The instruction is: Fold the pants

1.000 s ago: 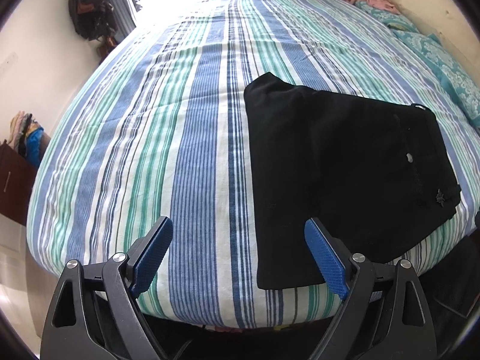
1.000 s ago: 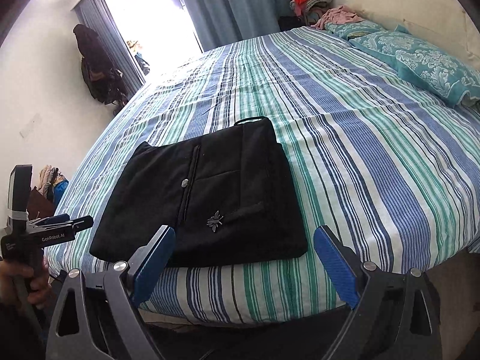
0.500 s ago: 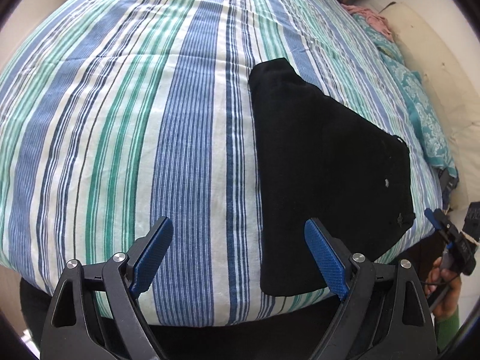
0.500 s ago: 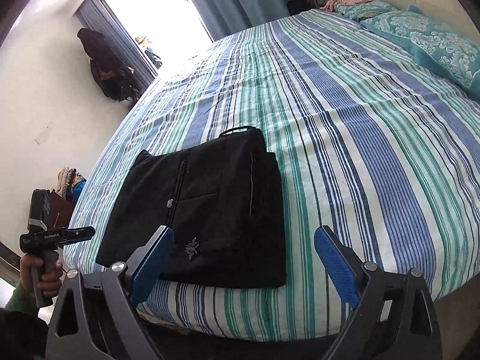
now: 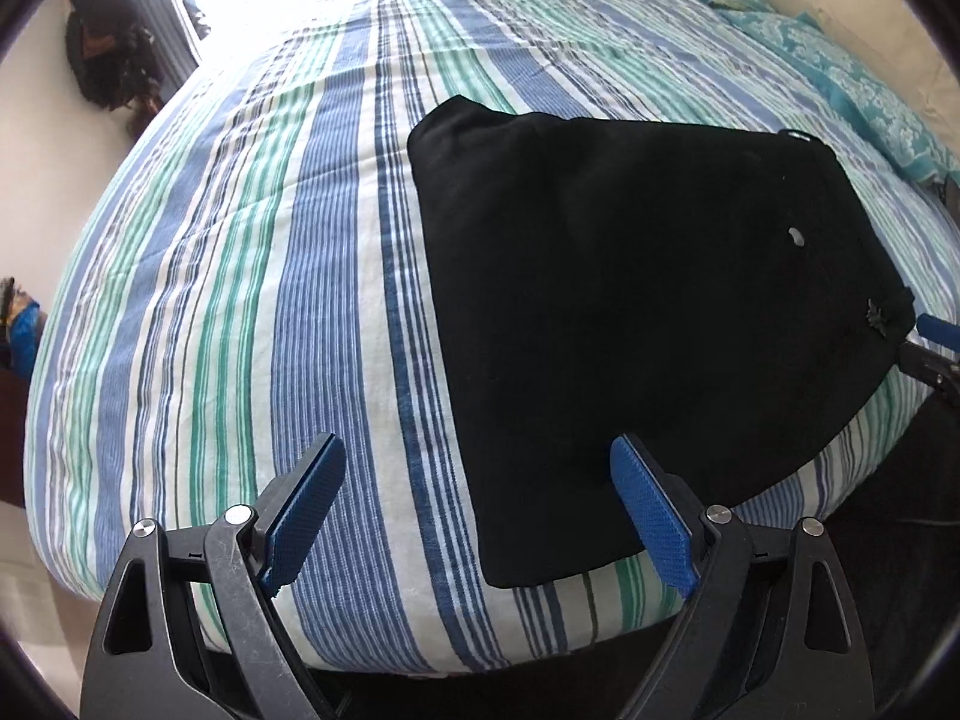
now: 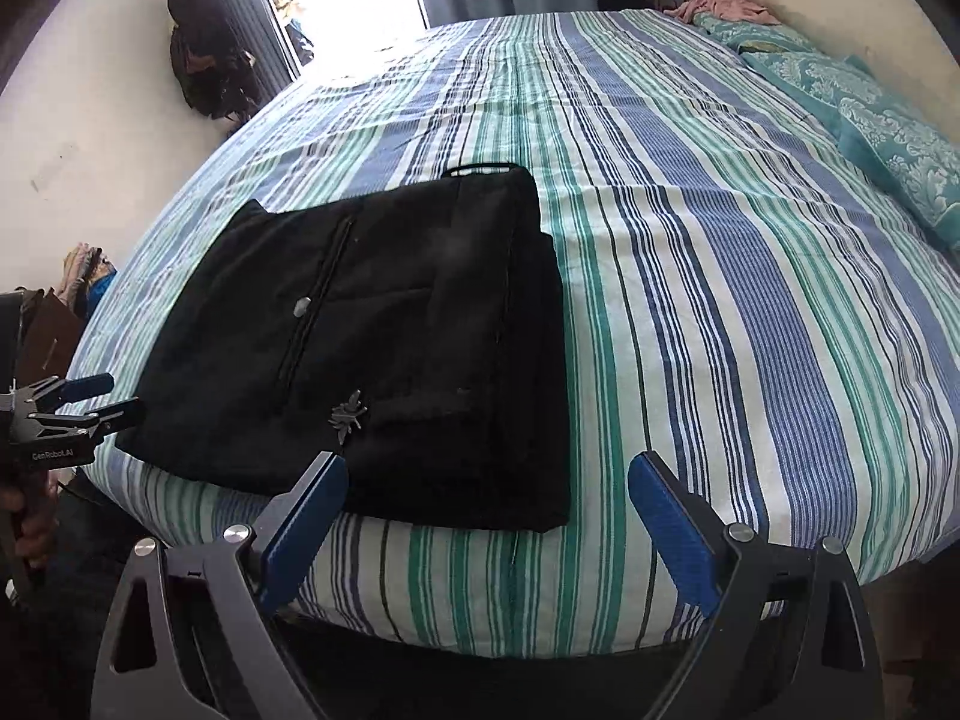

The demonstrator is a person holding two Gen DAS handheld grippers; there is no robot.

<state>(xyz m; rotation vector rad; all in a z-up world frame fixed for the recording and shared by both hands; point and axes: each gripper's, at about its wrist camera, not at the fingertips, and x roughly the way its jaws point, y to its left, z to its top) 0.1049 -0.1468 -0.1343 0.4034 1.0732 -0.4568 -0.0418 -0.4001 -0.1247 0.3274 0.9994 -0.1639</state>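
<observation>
Black pants (image 5: pixel 648 300) lie folded into a flat, roughly square stack near the front edge of the striped bed (image 5: pixel 240 300), button and zip seam facing up. My left gripper (image 5: pixel 477 456) hovers open over the stack's near left corner, with nothing between its blue pads. In the right wrist view the same pants (image 6: pixel 372 348) lie left of centre. My right gripper (image 6: pixel 489 468) is open above their near right corner, touching nothing. The left gripper (image 6: pixel 108 396) also shows there at the far left, held in a hand beside the bed edge.
Teal patterned pillows (image 6: pixel 888 138) lie along the right side by the wall. Pink clothes (image 6: pixel 720 3) sit at the far corner. Dark garments (image 6: pixel 204 66) hang on the left wall beside a bright doorway. The bed's front edge (image 6: pixel 540 600) drops off just beyond my fingers.
Both grippers have sunk closer to the front edge of the pants, which now look larger. The left view swung over the bed and back. The pants have not moved; both jaws stayed wide.
</observation>
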